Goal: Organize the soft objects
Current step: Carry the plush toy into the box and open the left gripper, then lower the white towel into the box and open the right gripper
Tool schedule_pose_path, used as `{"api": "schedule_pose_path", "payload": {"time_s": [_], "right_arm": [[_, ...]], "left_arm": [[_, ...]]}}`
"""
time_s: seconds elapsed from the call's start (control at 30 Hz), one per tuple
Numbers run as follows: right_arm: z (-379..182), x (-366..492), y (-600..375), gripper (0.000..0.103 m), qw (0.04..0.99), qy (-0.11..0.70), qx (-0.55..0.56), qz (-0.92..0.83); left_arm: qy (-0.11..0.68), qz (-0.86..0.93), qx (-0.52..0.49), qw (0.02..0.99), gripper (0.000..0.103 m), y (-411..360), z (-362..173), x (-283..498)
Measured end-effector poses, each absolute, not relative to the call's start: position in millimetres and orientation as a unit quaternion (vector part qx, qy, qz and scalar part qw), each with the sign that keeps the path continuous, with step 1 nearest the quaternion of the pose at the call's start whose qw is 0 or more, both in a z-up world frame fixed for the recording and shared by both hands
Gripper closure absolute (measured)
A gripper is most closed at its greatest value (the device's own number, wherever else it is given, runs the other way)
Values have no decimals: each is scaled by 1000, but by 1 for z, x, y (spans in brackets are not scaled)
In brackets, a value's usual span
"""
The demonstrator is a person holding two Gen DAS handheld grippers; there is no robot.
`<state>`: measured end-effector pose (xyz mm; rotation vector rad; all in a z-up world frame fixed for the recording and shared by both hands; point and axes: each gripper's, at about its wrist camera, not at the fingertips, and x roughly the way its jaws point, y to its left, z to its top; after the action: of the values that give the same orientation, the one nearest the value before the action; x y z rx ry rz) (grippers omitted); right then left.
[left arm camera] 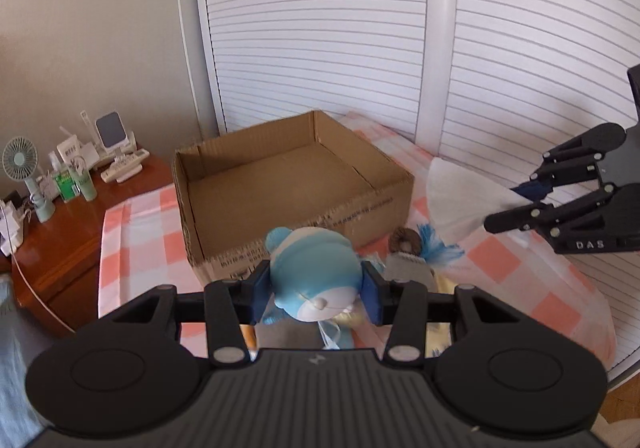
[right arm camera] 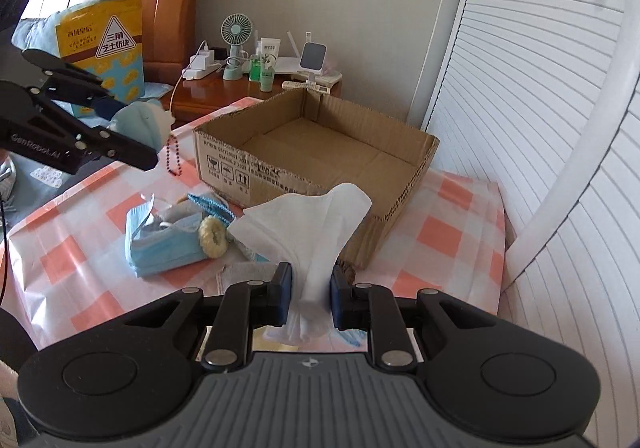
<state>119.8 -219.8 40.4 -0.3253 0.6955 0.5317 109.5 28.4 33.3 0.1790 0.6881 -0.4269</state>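
My left gripper is shut on a blue and white plush toy, held above the checked cloth just in front of the open cardboard box. In the right wrist view that same gripper shows at the left with the plush toy and its bead chain hanging down. A white tissue fans up and forward out of my right gripper, which is shut on it, near the box. The left wrist view shows the right gripper at the right edge, holding the tissue.
Blue face masks, a fuzzy yellow ring and blue fringed pieces lie on the pink-checked cloth. A wooden nightstand carries a small fan, bottles and a charger. White louvred doors stand behind the box.
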Motion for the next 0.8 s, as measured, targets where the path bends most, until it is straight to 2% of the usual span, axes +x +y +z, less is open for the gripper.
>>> {"api": "schedule_pose_path", "payload": {"time_s": [0.17,0.4,0.43,0.47,0.53,0.8], "right_arm": [[51,149,-215,80,898,324,-153,256],[55,184,-216,80,902,321,-143,253],[54,188,-216,80,902,322,-141,252],[53,193,-216,80,902,323,-139,253],[50,200,-216,80,901,326,-135,251],[45,214,-212,80,900,337,-126,246]], "left_arm": [[315,-197,105,922,58,22,51,167],[337,-174,111,919,57,11,44,268],[340,-169,111,918,52,9,41,279],[341,-162,109,919,37,9,38,291],[339,-158,106,921,19,7,32,309],[331,-138,87,929,17,16,22,320]]}}
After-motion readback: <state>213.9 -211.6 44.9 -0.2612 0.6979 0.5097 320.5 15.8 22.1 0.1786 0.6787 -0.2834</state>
